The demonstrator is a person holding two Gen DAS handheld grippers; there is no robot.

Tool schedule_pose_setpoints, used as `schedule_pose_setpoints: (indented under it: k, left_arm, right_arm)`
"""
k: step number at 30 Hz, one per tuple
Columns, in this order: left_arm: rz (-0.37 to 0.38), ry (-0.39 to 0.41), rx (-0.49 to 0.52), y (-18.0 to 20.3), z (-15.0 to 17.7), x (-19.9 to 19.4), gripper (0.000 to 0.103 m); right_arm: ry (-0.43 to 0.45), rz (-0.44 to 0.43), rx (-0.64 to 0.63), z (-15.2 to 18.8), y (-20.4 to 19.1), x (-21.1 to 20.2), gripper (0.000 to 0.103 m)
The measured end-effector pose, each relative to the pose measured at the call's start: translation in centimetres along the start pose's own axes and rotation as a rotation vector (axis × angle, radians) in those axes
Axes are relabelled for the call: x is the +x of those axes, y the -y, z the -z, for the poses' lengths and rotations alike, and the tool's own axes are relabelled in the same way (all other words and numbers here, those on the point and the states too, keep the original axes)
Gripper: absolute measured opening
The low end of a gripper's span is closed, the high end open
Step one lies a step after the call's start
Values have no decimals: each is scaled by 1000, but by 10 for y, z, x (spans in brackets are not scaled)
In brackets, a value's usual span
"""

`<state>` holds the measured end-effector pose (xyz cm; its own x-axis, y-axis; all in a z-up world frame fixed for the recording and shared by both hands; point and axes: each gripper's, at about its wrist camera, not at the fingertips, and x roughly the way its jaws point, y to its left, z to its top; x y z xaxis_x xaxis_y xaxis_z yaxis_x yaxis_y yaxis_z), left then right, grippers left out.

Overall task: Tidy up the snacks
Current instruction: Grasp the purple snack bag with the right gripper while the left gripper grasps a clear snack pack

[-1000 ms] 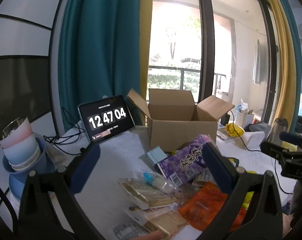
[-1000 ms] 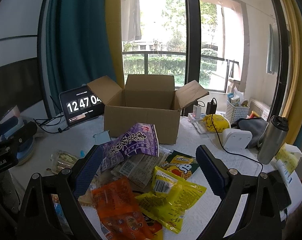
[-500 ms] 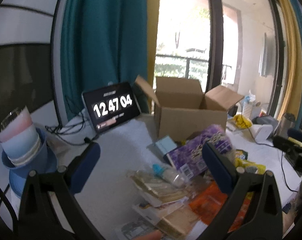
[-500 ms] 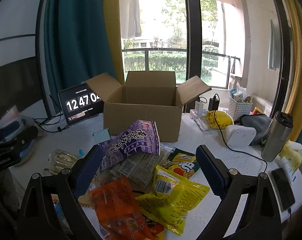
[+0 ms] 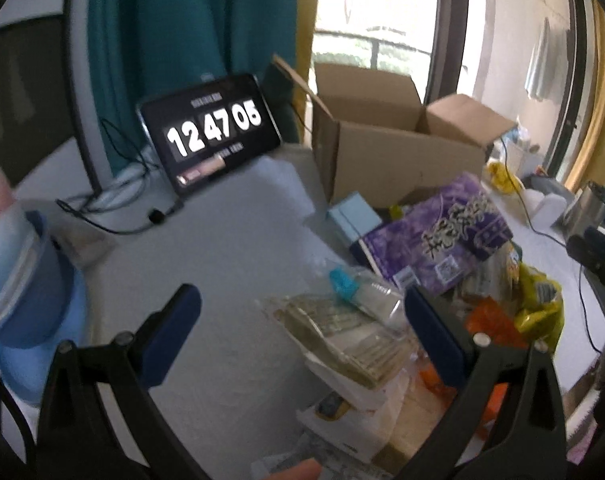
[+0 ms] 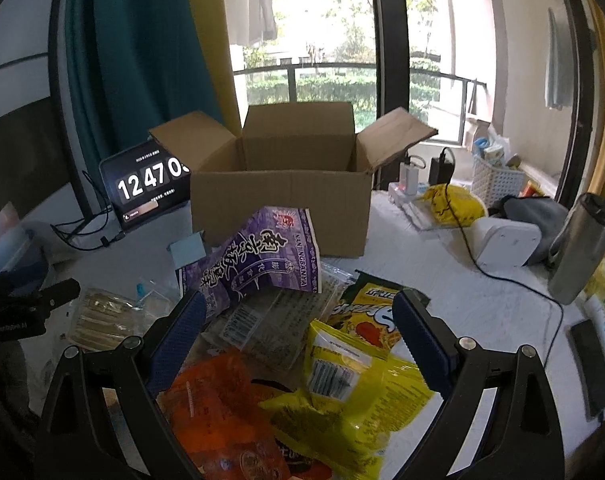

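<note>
An open cardboard box (image 6: 280, 204) stands at the back of the white table; it also shows in the left wrist view (image 5: 398, 160). A pile of snack packs lies in front of it: a purple bag (image 6: 258, 264) (image 5: 442, 236), a yellow bag (image 6: 354, 396), an orange bag (image 6: 218, 408) and a clear pack of biscuits (image 5: 342, 336). My left gripper (image 5: 298, 336) is open and empty, hovering above the biscuit pack. My right gripper (image 6: 298, 332) is open and empty above the orange and yellow bags.
A tablet showing a clock (image 5: 210, 132) leans at the back left with cables (image 5: 114, 208). Stacked cups (image 5: 14, 264) stand at the left edge. A steel flask (image 6: 582, 248), a white device (image 6: 506, 244), a phone (image 6: 590, 364) and a basket (image 6: 498, 180) sit on the right.
My left gripper has tilted down and moved forward toward the biscuit pack. My right gripper has moved closer over the pile. Both stay open.
</note>
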<state>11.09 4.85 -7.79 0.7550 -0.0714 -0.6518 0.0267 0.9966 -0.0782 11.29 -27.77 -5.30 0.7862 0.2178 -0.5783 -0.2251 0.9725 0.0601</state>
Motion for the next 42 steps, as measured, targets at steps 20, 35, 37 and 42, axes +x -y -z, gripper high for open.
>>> schedule_pose_setpoints:
  k: [20,35,37,42]
  left_arm:
    - [199,-317,-92,-17,6,75,63]
    - [235,-329,-72,-1,0,79,46]
    - [232,-301,-56,3,-2,74,42]
    - [226,-219,-33,12,-9,55,31]
  right_arm:
    - [-97,-78,39,-18,2,91,96]
    - [-117,-152,-110,-18,-43,111,19]
    - [-93,-168,-125,-20,-46,104,16]
    - [-34,-177,-140,-31,-44,85,12]
